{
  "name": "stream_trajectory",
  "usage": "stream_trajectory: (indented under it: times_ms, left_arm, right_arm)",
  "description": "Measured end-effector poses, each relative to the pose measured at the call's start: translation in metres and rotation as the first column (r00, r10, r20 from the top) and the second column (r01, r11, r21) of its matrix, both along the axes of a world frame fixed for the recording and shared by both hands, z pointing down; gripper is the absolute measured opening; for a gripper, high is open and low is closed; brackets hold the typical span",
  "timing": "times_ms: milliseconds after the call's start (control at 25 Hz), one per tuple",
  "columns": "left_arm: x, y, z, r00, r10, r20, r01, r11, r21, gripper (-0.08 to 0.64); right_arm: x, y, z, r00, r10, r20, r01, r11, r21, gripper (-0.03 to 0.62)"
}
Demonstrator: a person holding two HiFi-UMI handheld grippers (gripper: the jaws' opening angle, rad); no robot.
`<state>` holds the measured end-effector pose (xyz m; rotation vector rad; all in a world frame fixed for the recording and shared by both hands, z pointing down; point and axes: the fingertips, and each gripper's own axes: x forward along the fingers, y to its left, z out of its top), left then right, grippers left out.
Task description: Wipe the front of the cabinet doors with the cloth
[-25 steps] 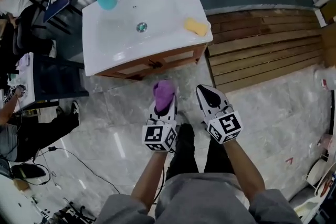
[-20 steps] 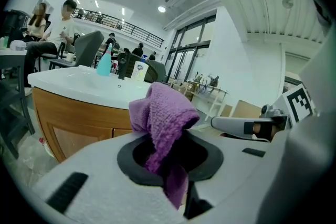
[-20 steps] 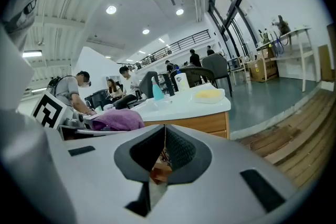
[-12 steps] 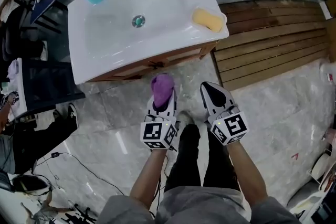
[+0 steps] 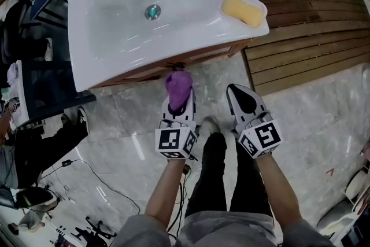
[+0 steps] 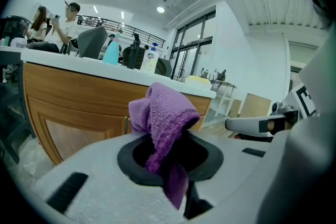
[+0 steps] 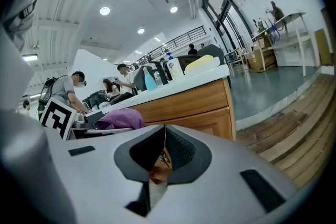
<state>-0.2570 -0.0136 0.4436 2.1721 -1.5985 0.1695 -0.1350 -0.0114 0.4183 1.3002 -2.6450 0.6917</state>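
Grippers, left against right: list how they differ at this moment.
The left gripper has its jaws shut on a bunched purple cloth; the right gripper has its jaws shut with nothing between them. The left gripper's cloth comes right up to the wooden cabinet; the right gripper's tip sits short of the cabinet, over the marble floor. Both are white, carry a marker cube and point toward the cabinet.

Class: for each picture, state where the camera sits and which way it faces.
Head view: on the person's head, steeply down at the sink; forearms, legs, left gripper, right gripper show.
Left gripper view: on that gripper, facing the cabinet; jaws clamp the purple cloth.
Right gripper view: likewise facing the cabinet; jaws shut, empty.
All share the cloth.
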Motion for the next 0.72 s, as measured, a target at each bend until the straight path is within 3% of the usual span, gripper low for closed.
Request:
stream_trajectory:
  times_ms: [720]
  left_arm:
    - [-0.011, -0.035, 0.062, 0.997, -0.047, 0.056, 0.048, 0.999, -0.016, 0.063]
  right_arm:
    - [0.006, -0.006, 0.039, 0.997, 0.016, 0.071, -0.013, 0.999, -0.047, 0.011]
